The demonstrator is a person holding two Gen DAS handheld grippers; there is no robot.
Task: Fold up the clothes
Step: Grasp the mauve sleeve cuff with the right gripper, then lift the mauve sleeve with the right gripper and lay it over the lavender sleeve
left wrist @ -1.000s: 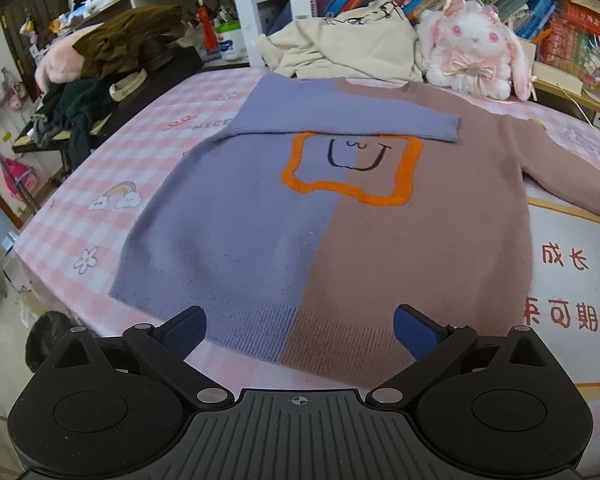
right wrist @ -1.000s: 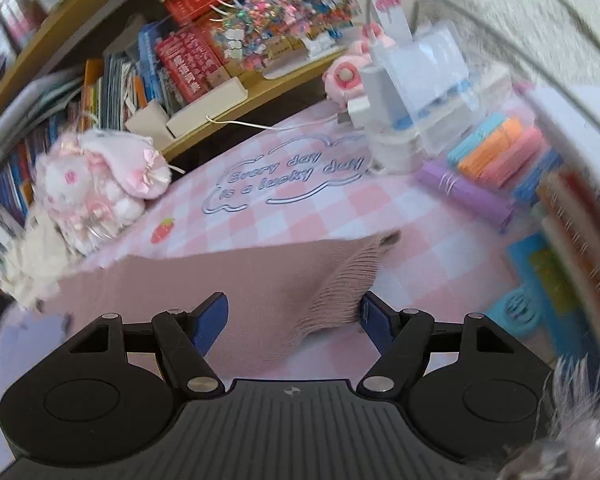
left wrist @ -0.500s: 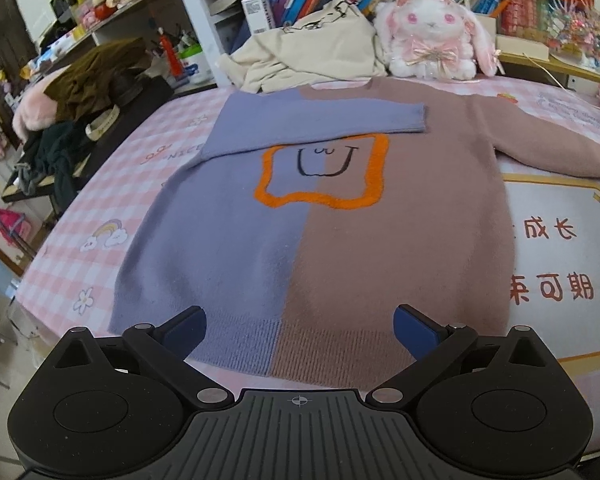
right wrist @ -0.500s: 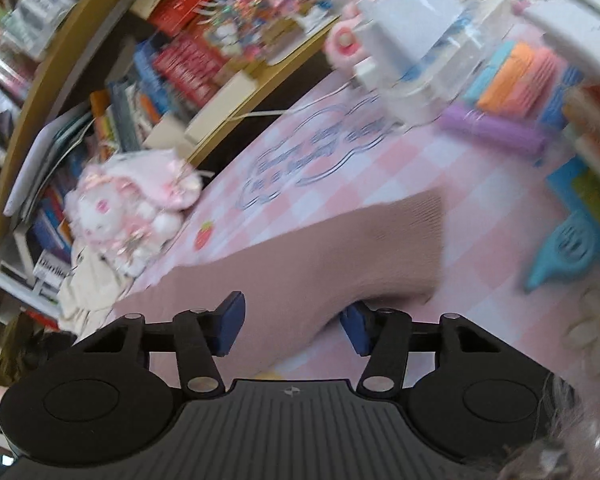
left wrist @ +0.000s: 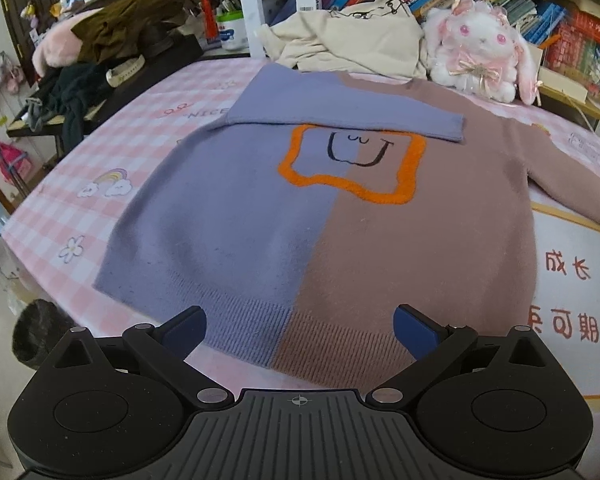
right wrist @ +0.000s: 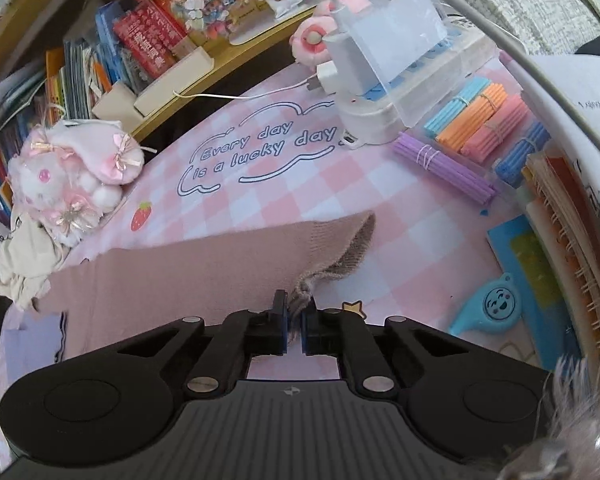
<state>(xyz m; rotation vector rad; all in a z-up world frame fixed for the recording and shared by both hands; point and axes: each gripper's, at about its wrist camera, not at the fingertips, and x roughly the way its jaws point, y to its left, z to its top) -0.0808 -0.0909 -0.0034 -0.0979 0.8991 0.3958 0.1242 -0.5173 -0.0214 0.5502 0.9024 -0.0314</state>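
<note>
The right tool (right wrist: 295,312) has just clamped onto the brown sleeve's cuff (right wrist: 340,248) near the desk's (right wrist: 260,200) far edge; it should carry the cuff low across the sweater (left wrist: 320,220). The left tool (left wrist: 300,326) hangs apart above the hem.

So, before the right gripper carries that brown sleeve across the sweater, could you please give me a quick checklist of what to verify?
1. Right gripper has the brown sleeve cuff between its pads: ok; the jaws have just closed on a pinch of the cuff's corner.
2. Grip deep enough to survive the pull: cannot tell; only a small tuft shows between the pads.
3. Purple sleeve already folded across the chest: ok.
4. Sweater body lying flat on the checked cloth: ok.
5. Left gripper clear of the fabric: ok; it is open, above the hem.
6. Landing area free of the plush rabbit: ok; it sits beyond the collar.
</note>
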